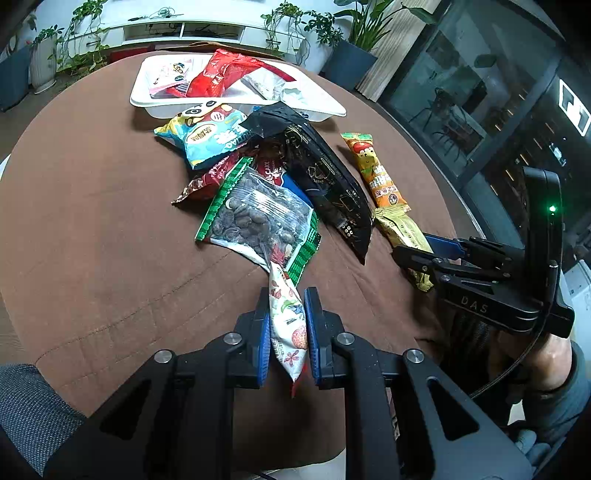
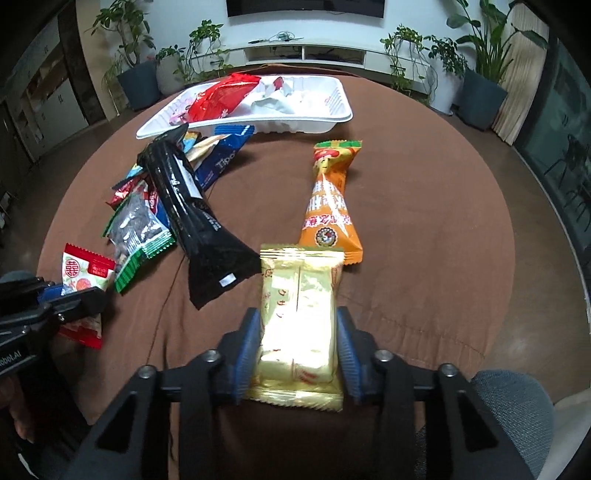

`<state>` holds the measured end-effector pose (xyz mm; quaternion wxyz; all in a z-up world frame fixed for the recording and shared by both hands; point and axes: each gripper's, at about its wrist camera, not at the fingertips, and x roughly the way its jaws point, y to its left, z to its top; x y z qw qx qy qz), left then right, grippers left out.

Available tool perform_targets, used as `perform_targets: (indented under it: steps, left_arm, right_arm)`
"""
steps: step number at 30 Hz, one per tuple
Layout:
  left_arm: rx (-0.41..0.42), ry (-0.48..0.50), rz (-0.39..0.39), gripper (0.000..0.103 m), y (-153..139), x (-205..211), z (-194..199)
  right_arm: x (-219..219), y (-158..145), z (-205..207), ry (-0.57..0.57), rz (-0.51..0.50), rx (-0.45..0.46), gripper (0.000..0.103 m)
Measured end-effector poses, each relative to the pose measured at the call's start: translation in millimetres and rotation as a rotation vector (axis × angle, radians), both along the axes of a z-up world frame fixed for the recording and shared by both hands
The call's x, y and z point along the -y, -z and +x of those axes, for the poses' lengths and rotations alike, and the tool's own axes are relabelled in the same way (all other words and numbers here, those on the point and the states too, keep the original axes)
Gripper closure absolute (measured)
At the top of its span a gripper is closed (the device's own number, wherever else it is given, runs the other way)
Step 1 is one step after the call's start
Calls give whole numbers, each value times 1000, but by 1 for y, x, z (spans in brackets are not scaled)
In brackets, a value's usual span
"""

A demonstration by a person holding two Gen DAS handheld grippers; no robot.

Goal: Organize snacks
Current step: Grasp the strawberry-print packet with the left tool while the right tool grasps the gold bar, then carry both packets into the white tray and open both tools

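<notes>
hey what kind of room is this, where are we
Probably a home living room: a round table in a brown cloth, potted plants by the wall, a low white media shelf under what looks like a TV.

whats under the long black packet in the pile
The black packet lies on a blue packet, a red cake packet and the brown cloth. Anything else beneath it is covered.
</notes>
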<state>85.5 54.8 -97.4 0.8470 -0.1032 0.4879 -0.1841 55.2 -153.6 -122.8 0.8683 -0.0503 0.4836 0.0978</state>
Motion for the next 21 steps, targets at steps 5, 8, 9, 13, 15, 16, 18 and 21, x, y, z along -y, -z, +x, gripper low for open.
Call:
perform_targets:
  steps: [5, 8, 9, 13, 15, 16, 18, 21]
  left_arm:
    - [1, -2, -2, 88, 1, -1, -1]
    - [0, -2, -7, 88, 1, -1, -1]
    - [-1, -2, -9, 88, 1, -1, -1]
    - [-3, -5, -21, 88, 0, -4, -1]
    - [-4, -6, -26, 88, 0, -4, -1]
    - [-5, -5, -30, 88, -1, -4, -1]
    - [-4, -4, -37, 88, -2, -4, -2]
    - [0, -2, -42, 88, -4, -3, -2]
  right_arm:
    - [5, -1, -1, -6, 6, -3, 70]
    - [7, -2, -2, -2, 25, -5, 70]
    - [8, -2, -3, 0, 32, -5, 70]
    - [13, -6, -5, 5, 59, -2, 70]
    - [16, -11, -6, 7, 74, 4, 70]
    - [17, -14, -6, 6, 87, 8, 70]
    - [18, -18, -7, 1, 103, 13, 70]
    - [15, -21, -8, -15, 125, 13, 70]
